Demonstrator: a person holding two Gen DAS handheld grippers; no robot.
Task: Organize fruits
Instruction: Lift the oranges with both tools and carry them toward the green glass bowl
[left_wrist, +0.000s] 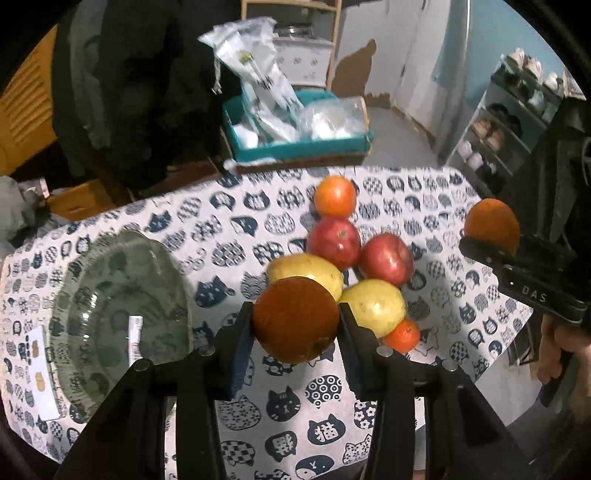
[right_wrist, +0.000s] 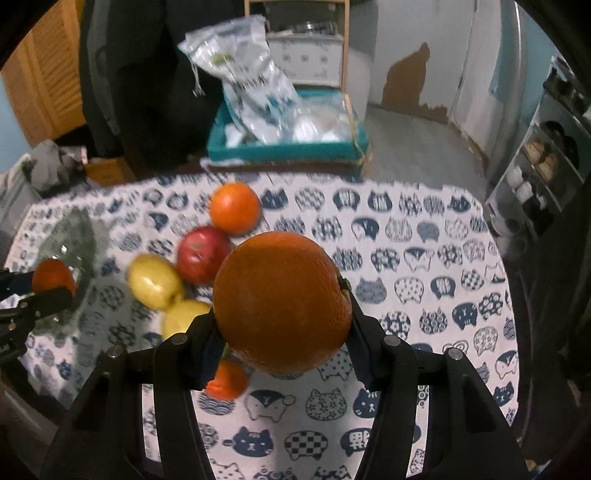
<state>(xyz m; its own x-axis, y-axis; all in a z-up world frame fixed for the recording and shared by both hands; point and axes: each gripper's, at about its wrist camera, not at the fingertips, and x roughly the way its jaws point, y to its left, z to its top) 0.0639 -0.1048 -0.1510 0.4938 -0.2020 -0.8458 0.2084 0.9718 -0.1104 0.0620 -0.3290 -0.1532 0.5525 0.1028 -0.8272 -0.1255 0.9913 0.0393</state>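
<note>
My left gripper (left_wrist: 295, 317) is shut on an orange (left_wrist: 295, 319) and holds it above the table, right of a clear glass bowl (left_wrist: 110, 314). My right gripper (right_wrist: 282, 314) is shut on a larger orange (right_wrist: 282, 302), held above the cloth; it also shows in the left wrist view (left_wrist: 491, 223). On the table lie two red apples (left_wrist: 334, 242) (left_wrist: 386, 258), two yellow fruits (left_wrist: 306, 271) (left_wrist: 375, 306), an orange at the back (left_wrist: 335, 196) and a small orange (left_wrist: 402, 335). The left gripper's orange shows in the right wrist view (right_wrist: 53, 282) beside the bowl (right_wrist: 70, 243).
The table has a white cloth with blue cat prints (left_wrist: 280, 406). A teal box with plastic bags (left_wrist: 295, 136) stands beyond the far edge. A shoe rack (left_wrist: 517, 122) stands at the right. A paper label (left_wrist: 40, 373) lies left of the bowl.
</note>
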